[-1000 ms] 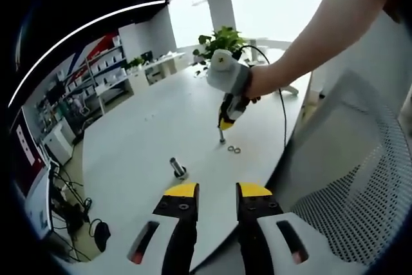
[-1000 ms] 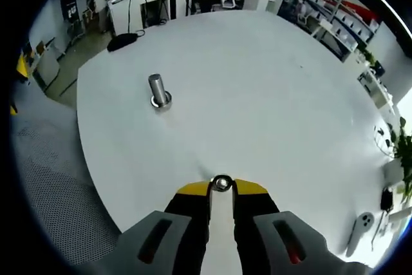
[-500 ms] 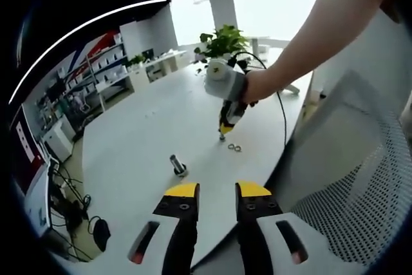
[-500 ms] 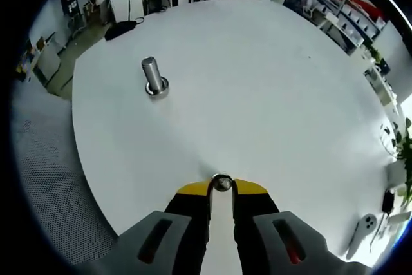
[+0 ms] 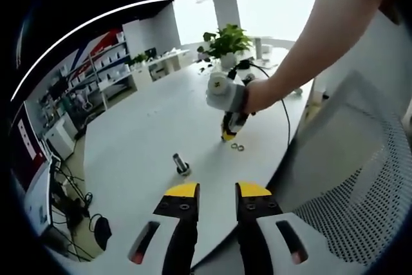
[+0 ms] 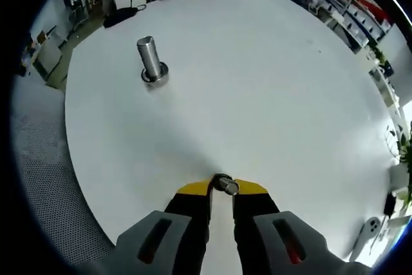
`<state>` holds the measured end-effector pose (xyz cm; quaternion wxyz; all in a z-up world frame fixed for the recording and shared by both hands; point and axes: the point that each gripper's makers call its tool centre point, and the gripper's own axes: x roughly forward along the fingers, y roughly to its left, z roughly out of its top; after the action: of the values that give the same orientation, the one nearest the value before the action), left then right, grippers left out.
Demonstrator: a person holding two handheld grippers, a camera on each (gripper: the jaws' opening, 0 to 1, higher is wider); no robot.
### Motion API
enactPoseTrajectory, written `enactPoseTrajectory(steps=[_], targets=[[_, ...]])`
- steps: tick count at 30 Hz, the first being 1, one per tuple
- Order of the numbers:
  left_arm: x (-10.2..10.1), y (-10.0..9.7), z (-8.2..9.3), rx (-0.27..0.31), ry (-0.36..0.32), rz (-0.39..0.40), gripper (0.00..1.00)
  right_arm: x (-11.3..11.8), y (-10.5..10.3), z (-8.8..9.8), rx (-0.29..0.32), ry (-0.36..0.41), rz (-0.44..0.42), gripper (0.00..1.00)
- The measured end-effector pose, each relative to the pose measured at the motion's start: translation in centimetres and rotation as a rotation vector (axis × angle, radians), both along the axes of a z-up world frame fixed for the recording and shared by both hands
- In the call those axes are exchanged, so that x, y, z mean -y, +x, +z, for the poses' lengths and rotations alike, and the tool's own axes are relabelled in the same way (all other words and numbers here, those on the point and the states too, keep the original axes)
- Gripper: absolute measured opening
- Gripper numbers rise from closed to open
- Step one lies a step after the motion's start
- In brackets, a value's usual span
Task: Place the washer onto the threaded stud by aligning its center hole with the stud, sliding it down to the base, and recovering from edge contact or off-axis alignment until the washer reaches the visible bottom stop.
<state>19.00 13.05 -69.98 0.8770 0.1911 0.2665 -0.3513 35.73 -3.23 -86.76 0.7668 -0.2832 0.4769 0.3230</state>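
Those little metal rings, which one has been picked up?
The washer pinched at the right gripper's tips; the two spare washers lie flat on the white table.

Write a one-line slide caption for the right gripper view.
Right gripper pinches a washer above the white table, with the threaded stud standing upright ahead.

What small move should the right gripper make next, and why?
Probably carry the washer across the table toward the stud. The right gripper is shut on the washer at its tips, and the stud stands upright, well apart from it, up and to the left in the right gripper view. The left gripper is open and holds nothing.
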Motion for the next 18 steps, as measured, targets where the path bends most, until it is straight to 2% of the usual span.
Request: enactPoseTrajectory(steps=[18], targets=[[-0.01,0.08,-0.06,0.002,0.007,-0.003,0.2,0.39,-0.54,0.37,-0.021,0.005,-0.013,0.16]])
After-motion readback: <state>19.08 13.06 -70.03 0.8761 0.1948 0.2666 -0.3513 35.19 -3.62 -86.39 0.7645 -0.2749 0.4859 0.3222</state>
